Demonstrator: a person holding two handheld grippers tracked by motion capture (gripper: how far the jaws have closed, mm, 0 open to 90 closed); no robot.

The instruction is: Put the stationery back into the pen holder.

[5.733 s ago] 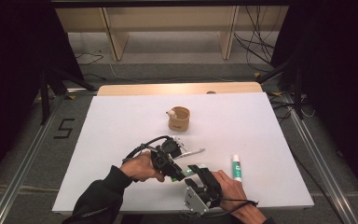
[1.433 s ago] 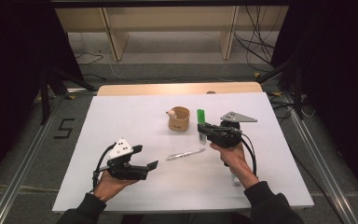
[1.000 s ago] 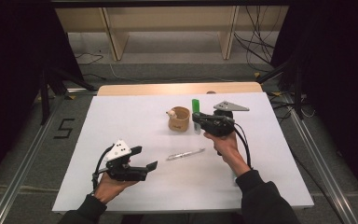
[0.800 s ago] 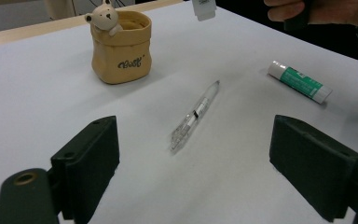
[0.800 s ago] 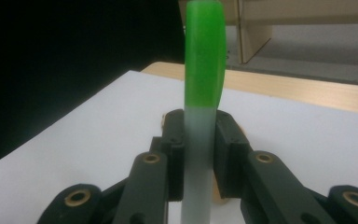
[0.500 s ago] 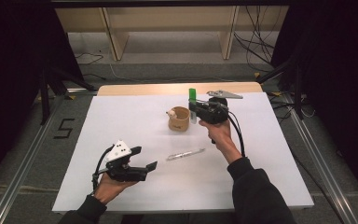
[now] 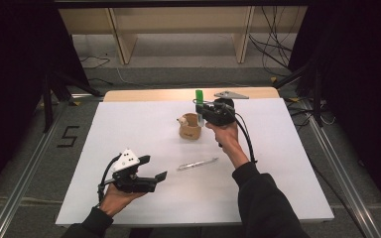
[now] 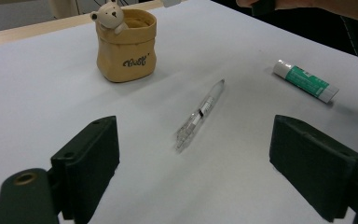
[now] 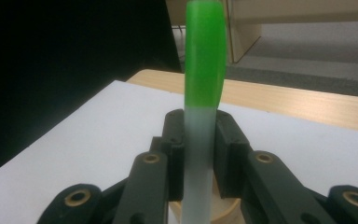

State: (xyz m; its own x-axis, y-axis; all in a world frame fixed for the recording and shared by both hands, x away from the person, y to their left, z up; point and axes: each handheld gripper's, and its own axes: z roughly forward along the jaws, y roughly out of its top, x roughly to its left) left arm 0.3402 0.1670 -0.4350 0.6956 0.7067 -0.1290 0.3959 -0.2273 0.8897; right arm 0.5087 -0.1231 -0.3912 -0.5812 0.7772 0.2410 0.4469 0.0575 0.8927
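Two grippers: right gripper [image 7: 198,105] clamps an upright green-capped marker [image 9: 204,93] above the cup [image 7: 190,127] — left gripper [image 7: 155,178] wide open, empty.

We see the green-capped marker [image 9: 204,93] held upright, its bright green cap on top and its frosted white barrel clamped between black jaws. It hangs directly above the tan pot [image 7: 190,127], which stands upright at the table's 12 o'clock region, a small bear figure on its rim at 9 o'clock.
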